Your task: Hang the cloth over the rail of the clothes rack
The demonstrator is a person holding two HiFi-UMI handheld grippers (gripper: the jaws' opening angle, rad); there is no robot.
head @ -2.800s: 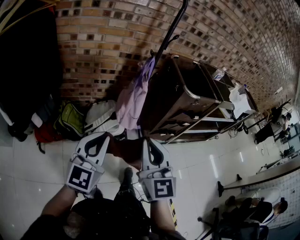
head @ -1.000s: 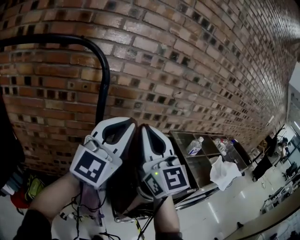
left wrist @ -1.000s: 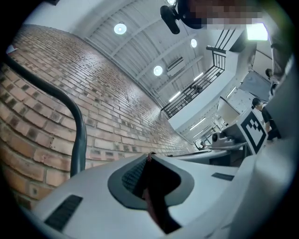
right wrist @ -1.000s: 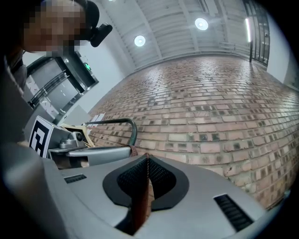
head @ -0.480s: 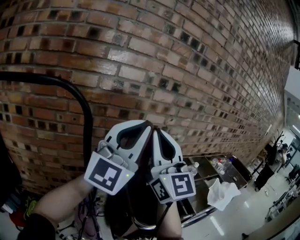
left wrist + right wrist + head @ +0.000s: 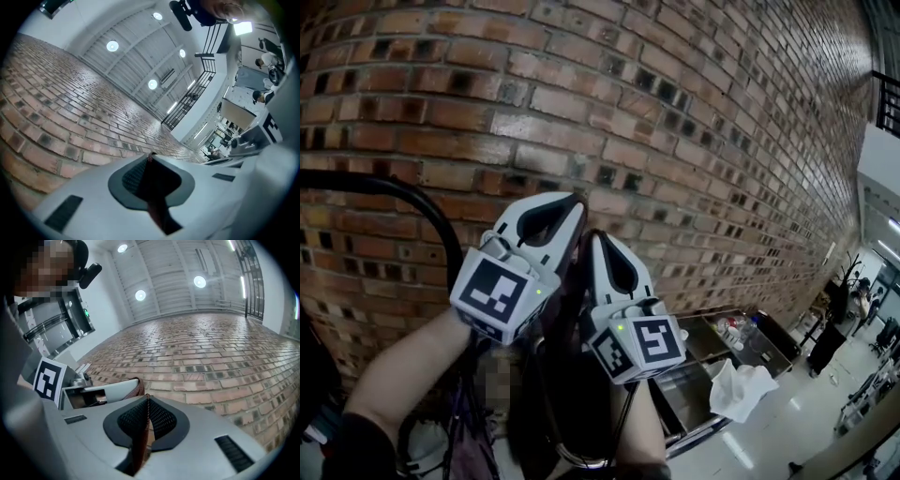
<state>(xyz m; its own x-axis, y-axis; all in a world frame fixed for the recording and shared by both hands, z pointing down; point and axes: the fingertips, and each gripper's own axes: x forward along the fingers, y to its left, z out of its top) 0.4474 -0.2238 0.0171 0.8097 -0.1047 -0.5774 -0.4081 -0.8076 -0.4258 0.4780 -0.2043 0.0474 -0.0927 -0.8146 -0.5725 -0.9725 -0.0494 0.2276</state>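
**In front of the brick wall: cloth pinched high, rail to the left**

In front of the brick wall [image 6: 675, 141], the left hand-held gripper [image 6: 572, 202] and the right hand-held gripper [image 6: 592, 236] stand side by side, almost touching, both pointing upward. Each has its jaws clamped on the top edge of the dark reddish-brown cloth [image 6: 572, 375]. The gripper views show this: a fold of cloth [image 6: 157, 187] sits in the closed left jaws, and a thin strip of cloth [image 6: 140, 446] in the closed right jaws. The rest of the cloth hangs below and between the two grippers.

The black rail [image 6: 403, 192] of the clothes rack lies to the left of both grippers. Its level stretch runs off the left edge of the head view. Its near end bends downward and passes behind the left gripper's marker cube.

Judgement:
- The left hand-held gripper is the nearer one to the rail.
- The cloth's gripped edge is short and lies roughly along the rail's long axis.
- The coming move calls for a leftward carry across the level stretch, clear of the bend.
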